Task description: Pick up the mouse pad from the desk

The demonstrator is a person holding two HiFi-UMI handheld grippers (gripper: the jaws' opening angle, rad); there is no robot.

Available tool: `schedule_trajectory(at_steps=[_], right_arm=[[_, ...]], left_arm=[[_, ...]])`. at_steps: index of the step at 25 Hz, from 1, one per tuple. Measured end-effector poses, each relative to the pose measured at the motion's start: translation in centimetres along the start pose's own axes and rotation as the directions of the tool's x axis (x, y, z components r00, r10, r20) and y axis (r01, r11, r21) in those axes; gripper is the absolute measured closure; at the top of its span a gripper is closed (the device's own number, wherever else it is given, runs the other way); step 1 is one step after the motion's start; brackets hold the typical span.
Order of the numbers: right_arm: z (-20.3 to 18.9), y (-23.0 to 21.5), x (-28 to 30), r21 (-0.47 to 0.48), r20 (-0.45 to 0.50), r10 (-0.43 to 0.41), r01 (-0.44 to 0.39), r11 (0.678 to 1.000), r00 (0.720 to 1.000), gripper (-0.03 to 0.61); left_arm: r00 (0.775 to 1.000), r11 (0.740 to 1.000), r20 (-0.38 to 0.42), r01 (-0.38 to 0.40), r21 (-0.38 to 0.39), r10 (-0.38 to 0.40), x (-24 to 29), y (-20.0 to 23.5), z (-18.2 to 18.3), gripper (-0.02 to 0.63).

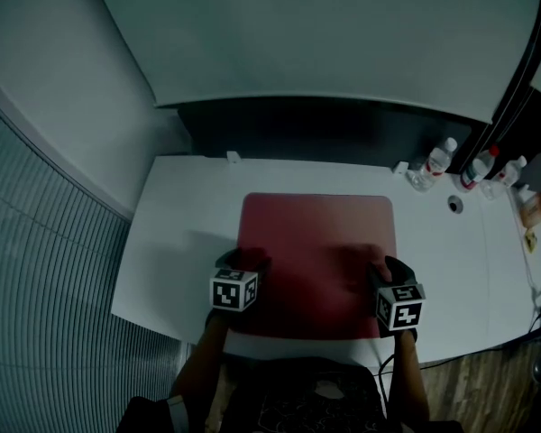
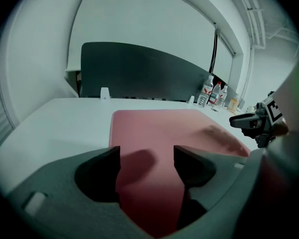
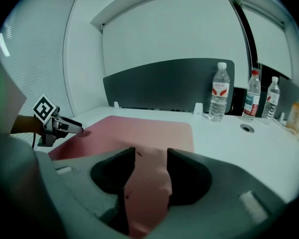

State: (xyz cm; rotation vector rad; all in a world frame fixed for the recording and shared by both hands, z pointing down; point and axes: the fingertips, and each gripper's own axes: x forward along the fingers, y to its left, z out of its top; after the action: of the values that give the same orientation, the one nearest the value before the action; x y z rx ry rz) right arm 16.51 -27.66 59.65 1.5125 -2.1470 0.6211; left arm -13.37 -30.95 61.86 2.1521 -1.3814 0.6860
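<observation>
The mouse pad (image 1: 317, 242), a red rectangle with rounded corners, lies flat on the white worktop (image 1: 180, 233), with its near edge close to the worktop's front edge by my body. I hold my left gripper (image 1: 243, 262) over the pad's near left part and my right gripper (image 1: 383, 269) over its near right part, the 2 well apart and both pointing forward and down. In the left gripper view my left fingers (image 2: 107, 163) stand fairly wide apart, with only the pad's red surface showing in the gap between them, and neither finger presses on it. In the right gripper view my right fingers (image 3: 187, 168) stand at a narrower gap, also apart. The pad shows between them, slightly rippled, but they are not clamped on it. Each gripper view catches the other gripper out at the side, low over the pad. At the back a dark partition panel (image 1: 325, 129) runs along the worktop's far edge. Toward the far right corner stand 3 clear water bottles (image 3: 219, 91) in a loose row, beside a round cable hole (image 1: 455, 205) in the worktop, with an orange-tinted bottle (image 3: 295, 113) further right. To the left of the worktop, window blinds (image 1: 45, 269) curve past.
</observation>
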Motion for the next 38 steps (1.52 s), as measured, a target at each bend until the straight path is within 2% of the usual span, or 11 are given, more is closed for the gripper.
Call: schedule_trajectory(at_steps=[11,15,20,29,33,38], right_arm=[[-1.6,-2.5,1.2,0.034,-0.057,-0.026,0.028,0.999,0.998,0.328],[-2.1,-3.4,1.9,0.040,-0.080,-0.040,0.043,0.998,0.996,0.291],[-2.6,-4.4,2.6,0.058,-0.113,-0.041,0.047,0.997,0.993,0.239],[-3.4,-5.2,3.9,0.113,-0.152,-0.028,0.046,0.993,0.988,0.204],[-3.4,-5.2,4.2,0.060,-0.177,-0.046,0.057,0.997,0.983,0.205],[-3.4,-4.9,4.2,0.029,-0.203,-0.081,0.089,0.996,0.976,0.207]], left_arm=[[0.999,0.999,-0.043,-0.023,-0.039,0.021,1.0,2.2,-0.9,0.253],[0.998,0.999,-0.058,-0.016,-0.047,0.013,1.2,2.2,-1.1,0.237],[0.996,0.997,-0.083,0.007,-0.082,-0.014,2.2,2.1,-1.2,0.189],[0.993,1.000,-0.122,0.002,-0.025,-0.005,3.2,2.3,-1.4,0.160],[0.991,0.999,-0.135,-0.022,0.024,0.025,3.4,2.3,-1.7,0.160],[0.990,0.999,-0.136,-0.038,0.027,0.041,3.5,2.3,-1.9,0.161]])
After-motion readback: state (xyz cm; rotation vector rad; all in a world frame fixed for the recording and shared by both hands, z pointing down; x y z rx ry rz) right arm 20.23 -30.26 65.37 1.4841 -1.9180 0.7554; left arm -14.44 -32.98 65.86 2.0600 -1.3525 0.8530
